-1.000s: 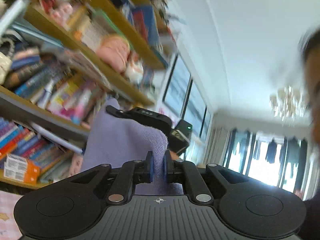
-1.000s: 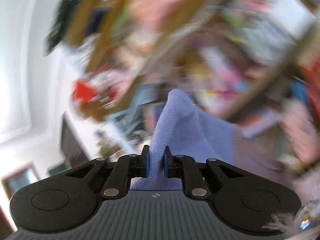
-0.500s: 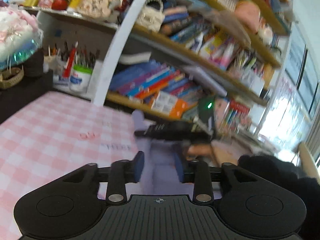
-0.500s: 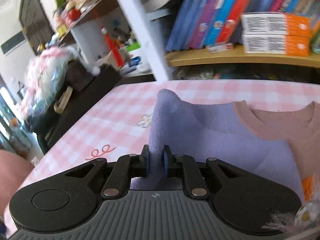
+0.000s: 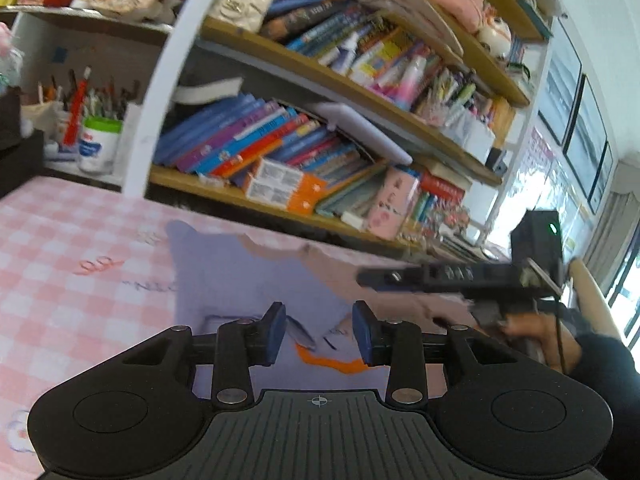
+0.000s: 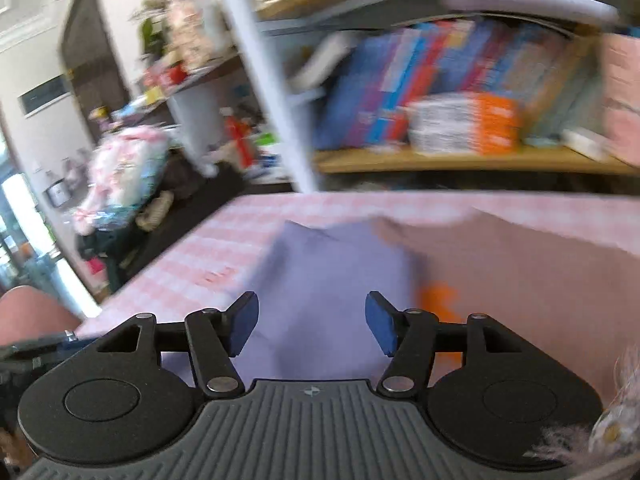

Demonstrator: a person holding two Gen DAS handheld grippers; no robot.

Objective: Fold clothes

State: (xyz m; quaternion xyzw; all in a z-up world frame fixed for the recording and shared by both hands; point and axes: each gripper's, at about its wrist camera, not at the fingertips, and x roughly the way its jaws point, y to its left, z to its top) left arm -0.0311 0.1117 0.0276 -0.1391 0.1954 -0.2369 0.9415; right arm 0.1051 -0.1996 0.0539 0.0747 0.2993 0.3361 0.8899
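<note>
**Lilac sweater laid flat as both tongs let go**

Lilac knit with a dusty-pink collar and panel, the sweater [image 5: 248,280] now lies spread on the pink-checked counter [image 5: 72,248], released a moment ago by the left tongs [image 5: 319,332] and right tongs [image 6: 311,322], which both stand wide apart and hold nothing. The laying-out looks finished; folding can begin. Bare counter shows to the left of the garment, while the bookshelf [image 5: 304,168] crowds the far edge.
</note>
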